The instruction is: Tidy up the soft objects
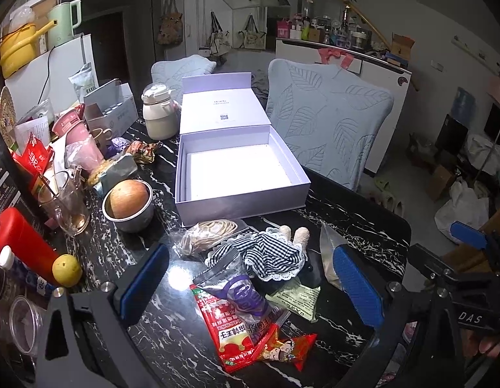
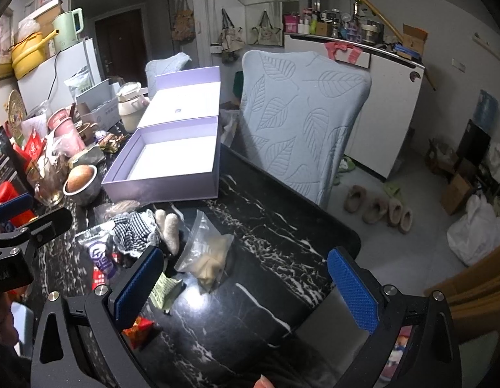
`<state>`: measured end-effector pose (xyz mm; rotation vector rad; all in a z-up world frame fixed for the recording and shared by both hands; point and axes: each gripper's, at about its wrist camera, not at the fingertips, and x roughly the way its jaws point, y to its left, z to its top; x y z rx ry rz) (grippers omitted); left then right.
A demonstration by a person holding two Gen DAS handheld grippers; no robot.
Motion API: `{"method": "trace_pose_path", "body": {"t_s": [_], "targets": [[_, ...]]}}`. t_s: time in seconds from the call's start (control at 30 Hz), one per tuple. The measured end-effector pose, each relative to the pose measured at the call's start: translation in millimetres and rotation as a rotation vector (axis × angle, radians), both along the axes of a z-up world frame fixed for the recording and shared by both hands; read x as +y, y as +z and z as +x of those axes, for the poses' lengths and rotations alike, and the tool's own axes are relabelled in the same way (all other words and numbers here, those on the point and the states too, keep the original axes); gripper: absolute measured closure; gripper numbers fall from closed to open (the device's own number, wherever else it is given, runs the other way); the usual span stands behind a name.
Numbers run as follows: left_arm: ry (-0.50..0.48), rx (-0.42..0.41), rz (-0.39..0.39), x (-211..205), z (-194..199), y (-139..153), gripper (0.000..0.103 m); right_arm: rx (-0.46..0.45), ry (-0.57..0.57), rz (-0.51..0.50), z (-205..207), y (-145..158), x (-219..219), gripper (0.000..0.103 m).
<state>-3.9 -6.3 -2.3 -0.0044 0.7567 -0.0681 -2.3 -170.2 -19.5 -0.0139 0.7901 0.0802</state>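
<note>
An open lavender box [image 1: 237,174] [image 2: 159,165] with its lid folded back stands on the black marble table [image 1: 347,213]. In front of it lies a soft doll in a black-and-white checked dress [image 1: 269,252] [image 2: 136,229], cream legs pointing up. Around it lie a bag of rubber bands [image 1: 207,236], a clear zip bag with a beige lump [image 2: 211,255] and snack packets [image 1: 240,317]. My left gripper [image 1: 253,278] hovers open over the packets and doll. My right gripper [image 2: 246,278] is open just right of the zip bag, holding nothing.
Clutter fills the table's left side: a metal bowl with an onion [image 1: 128,203], a glass mug [image 1: 65,203], a red bottle [image 1: 20,242], a yellow fruit [image 1: 67,270], a cream kettle [image 1: 156,113]. Leaf-patterned chairs [image 2: 301,119] stand behind; slippers [image 2: 376,207] lie on the floor.
</note>
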Motion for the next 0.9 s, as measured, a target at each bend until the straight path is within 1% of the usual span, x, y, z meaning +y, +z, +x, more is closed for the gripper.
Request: {"method": "trace_pose_path", "body": {"t_s": [0.9], "targets": [[-0.013, 0.013, -0.005, -3.9, -0.4, -2.1, 0.0, -0.006, -0.006, -0.004, -1.3, 0.7, -0.6, 0.0]]}}
